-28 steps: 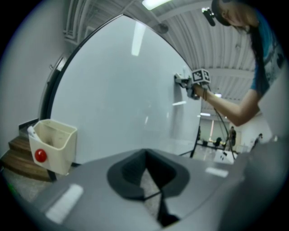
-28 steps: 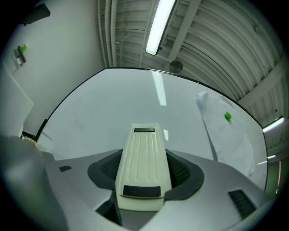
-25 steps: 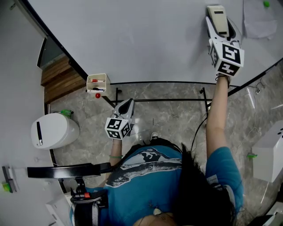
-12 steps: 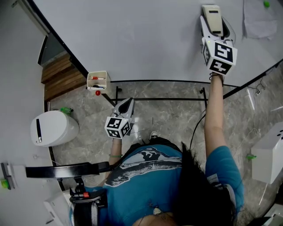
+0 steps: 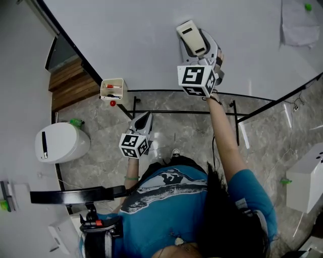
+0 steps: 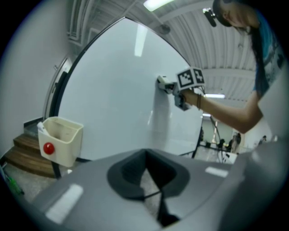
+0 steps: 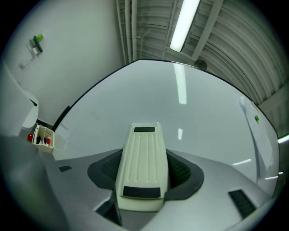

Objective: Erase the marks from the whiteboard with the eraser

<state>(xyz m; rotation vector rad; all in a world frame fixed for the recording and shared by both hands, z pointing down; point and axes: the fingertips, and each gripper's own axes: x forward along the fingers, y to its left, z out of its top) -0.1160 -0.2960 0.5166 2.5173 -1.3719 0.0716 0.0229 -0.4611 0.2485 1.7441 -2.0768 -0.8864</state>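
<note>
The whiteboard (image 5: pixel 131 40) fills the top of the head view, and I make out no marks on it in any view. My right gripper (image 5: pixel 198 46) is shut on the cream eraser (image 5: pixel 191 36), which lies flat against the board near its lower middle. In the right gripper view the eraser (image 7: pixel 141 164) sits between the dark pads, pointing up at the board (image 7: pixel 189 113). My left gripper (image 5: pixel 144 119) hangs low over the floor below the board's bottom edge, shut and holding nothing. The left gripper (image 6: pixel 146 178) view shows the eraser (image 6: pixel 162 82) on the board from the side.
A cream pen tray (image 5: pixel 112 90) holding red markers hangs at the board's lower left corner, tray (image 6: pixel 61 140), tray (image 7: pixel 41 137). A paper sheet (image 5: pixel 301 25) and green magnet (image 5: pixel 308 7) are at the board's right. The board's black stand bars (image 5: pixel 171 113) cross the marble floor, with a white bin (image 5: pixel 60 147) at left.
My right gripper has swept the eraser leftward and a little lower across the board. The left gripper has stayed where it was.
</note>
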